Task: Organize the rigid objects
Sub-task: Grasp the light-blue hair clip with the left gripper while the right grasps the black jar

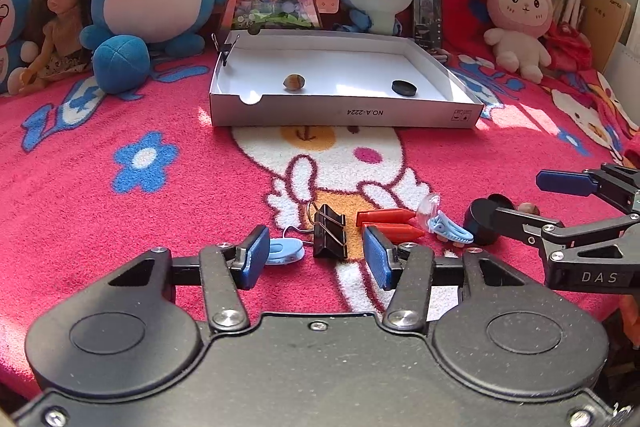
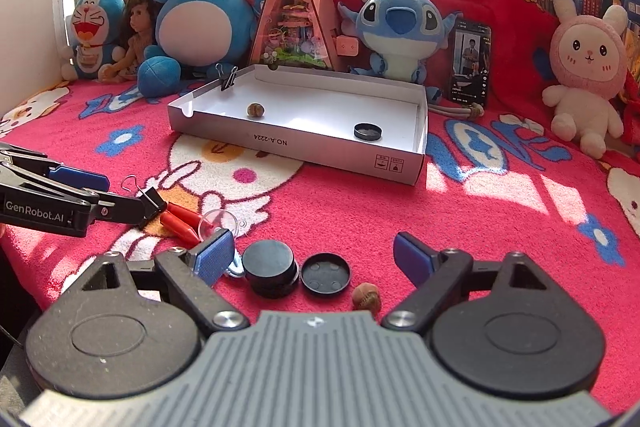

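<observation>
Now left gripper (image 1: 316, 257) parted, straddling black binder clip (image 1: 329, 231), pads not touching; centre, then squeeze its body. Right gripper (image 2: 312, 257) parted around black round tin (image 2: 271, 267), nothing held. Further off, white box (image 1: 344, 115) holds walnut (image 1: 294, 81) and lid (image 1: 404, 87).

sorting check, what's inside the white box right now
A walnut and a black lid lie inside the box; a binder clip grips its back corner. The near wall hides some floor.

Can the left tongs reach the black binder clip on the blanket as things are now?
Probably yes. The black binder clip lies just ahead of the left tongs, between the open pads, not yet touched, with nothing between.
</observation>
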The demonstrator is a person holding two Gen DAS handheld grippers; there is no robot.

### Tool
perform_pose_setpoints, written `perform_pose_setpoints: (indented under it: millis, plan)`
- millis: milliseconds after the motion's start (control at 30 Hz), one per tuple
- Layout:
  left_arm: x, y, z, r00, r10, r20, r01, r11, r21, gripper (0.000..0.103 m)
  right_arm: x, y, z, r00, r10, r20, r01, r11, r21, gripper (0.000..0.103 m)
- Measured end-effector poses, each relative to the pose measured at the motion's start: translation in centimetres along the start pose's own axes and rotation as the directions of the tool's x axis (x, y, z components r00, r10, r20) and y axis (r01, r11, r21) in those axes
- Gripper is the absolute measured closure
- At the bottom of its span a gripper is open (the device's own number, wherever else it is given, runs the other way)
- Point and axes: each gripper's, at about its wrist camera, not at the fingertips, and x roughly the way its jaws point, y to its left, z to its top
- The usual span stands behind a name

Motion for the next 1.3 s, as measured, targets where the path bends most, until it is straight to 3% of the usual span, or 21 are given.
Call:
perform_pose_setpoints:
  millis: [133,467,667,1100,1167,1300]
  plan:
    - [-0.6,0.7,-0.3,1.0,0.019,0.011,-0.018,0.999,-0.044,0.058,0.2,0.3,-0.5,1.0,0.002,-0.015,-0.002,1.0,-0.005,0.027]
    - [-1.0,1.3,-0.9,0.996,0.085,0.038,-0.083,0.995,-0.053,0.058,0.2,1.3,-0.5,1.0,-0.006,-0.003,0.006,1.0,-0.03,0.044]
    - [-0.6,1.1,-1.1,0.995,0.094,0.04,-0.092,0.994,-0.056,0.058,0.4,1.8,-0.4,1.0,0.002,0.002,-0.001,0.999,-0.05,0.045]
    - [0.5,1.5,-1.5,0.995,0.095,0.015,-0.093,0.992,-0.081,0.062,2.0,1.4,0.1,0.999,0.011,-0.035,-0.01,0.999,0.033,0.053]
    - [0.6,1.4,-1.5,0.995,0.094,0.015,-0.093,0.993,-0.079,0.068,2.1,1.5,0.1,0.999,0.013,-0.04,-0.011,0.999,0.032,0.056]
    - [0.5,1.2,-1.5,0.995,0.093,0.022,-0.092,0.993,-0.068,0.068,2.1,1.7,0.1,0.999,0.014,-0.043,-0.013,0.999,0.032,0.065]
